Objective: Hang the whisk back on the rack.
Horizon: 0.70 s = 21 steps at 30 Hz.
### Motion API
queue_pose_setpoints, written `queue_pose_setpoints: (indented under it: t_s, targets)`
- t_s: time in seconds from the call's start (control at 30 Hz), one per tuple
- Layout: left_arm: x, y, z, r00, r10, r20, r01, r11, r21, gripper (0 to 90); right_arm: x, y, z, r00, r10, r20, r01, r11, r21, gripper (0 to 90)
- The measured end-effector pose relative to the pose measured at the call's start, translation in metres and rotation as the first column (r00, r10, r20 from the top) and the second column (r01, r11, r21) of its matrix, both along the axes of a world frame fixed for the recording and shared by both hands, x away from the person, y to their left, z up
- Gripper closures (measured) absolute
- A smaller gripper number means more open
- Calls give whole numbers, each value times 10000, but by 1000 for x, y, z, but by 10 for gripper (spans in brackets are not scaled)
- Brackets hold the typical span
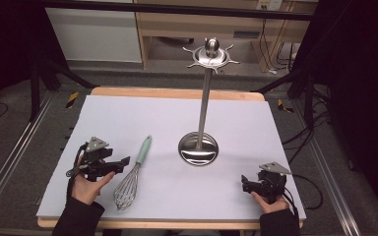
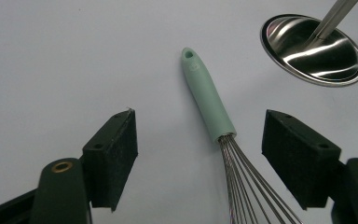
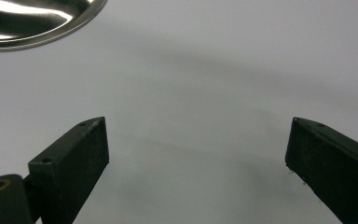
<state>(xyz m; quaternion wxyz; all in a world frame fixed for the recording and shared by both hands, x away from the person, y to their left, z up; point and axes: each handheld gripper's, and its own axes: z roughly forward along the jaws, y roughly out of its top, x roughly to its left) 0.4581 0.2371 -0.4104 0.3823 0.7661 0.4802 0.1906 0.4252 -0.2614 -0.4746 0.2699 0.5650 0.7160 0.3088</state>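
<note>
Table [image 1: 128,113] under a pale sheet carries everything you have in front of you, and the steel stand [image 1: 204,93] is the tallest thing on it: a round polished base, a thin upright pole, and a spiked ring with a ball on top. From your left gripper [image 2: 200,154] the base sits ahead of the jaws and off to their right, well apart from them; from your right gripper [image 3: 196,154] its rim shows ahead and to the left, also well apart. The whisk [image 1: 129,178] lies flat on the sheet just beside your left gripper [image 1: 119,164], mint handle pointing away from you, wire head toward you. In the left gripper view the handle [image 2: 206,95] runs forward from between the jaws, and the wires [image 2: 247,182] fan out nearer the right jaw, with neither pad touching them. Your left jaws stand wide apart, holding nothing. Your right gripper [image 1: 246,186] rests near the table's near right corner, its jaws likewise spread wide over bare sheet, with nothing between them.
</note>
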Motion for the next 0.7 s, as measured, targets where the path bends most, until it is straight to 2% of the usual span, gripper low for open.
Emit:
queue_pose_setpoints:
  t_s: [0.23,0.37,0.43,0.47,0.7]
  targets:
    - [8,-13,11,9992,-405,-53,406,9983,411,316,-1,0,0,10000,-59,2,59,10000,-38,65]
    - [11,-22,17,9978,-623,-221,636,9958,654,333,-1,0,0,10000,-26,2,26,10000,-35,65]
    - [12,-24,18,9977,-622,-273,639,9959,643,337,-1,-1,0,10000,9,-26,-9,10000,-46,65]
    - [14,-26,19,9969,-684,-386,715,9938,848,337,0,0,0,10000,30,-29,-30,10000,-37,65]
    - [22,-33,19,9948,-703,-742,780,9913,1060,347,-1,0,0,10000,42,-71,-42,10000,24,65]
